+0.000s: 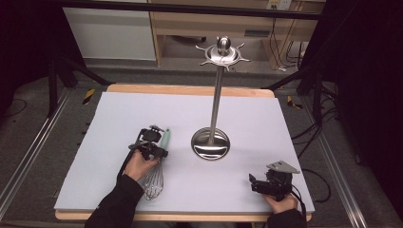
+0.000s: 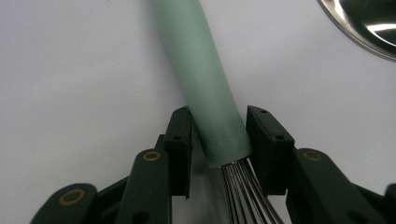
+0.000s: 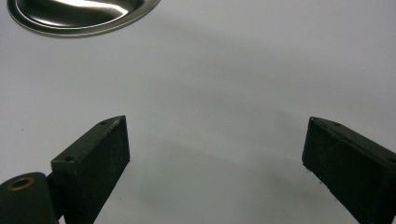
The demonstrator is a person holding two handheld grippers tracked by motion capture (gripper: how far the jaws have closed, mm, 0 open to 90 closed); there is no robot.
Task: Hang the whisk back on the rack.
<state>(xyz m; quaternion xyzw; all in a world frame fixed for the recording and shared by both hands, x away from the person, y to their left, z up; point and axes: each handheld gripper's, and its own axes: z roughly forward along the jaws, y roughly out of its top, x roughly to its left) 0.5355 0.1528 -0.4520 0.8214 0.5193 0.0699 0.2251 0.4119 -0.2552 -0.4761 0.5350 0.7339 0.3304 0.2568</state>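
The whisk [image 1: 156,166] lies flat on the desk [image 1: 119,114] toward the near-left corner, its pale green handle [image 2: 205,88] pointing away from the near edge and its wire head [image 1: 153,183] toward that edge. The left tool [image 1: 153,142] is set over the lower end of the handle, just above the point where the wires [image 2: 243,186] enter it. In the left gripper view both jaws stand against the handle, one on each side, at a narrow setting with the handle between them; the whisk rests on the desk surface. The right tool [image 1: 266,184] sits near the near-right corner, held in the right hand [image 1: 280,203], well apart from the whisk. In the right gripper view its jaws stand wide, with bare desk between them. A steel utensil stand [image 1: 217,95] stands upright near the centre of the desk, its round base [image 1: 210,144] just beside the whisk handle's far end, between the two tools.
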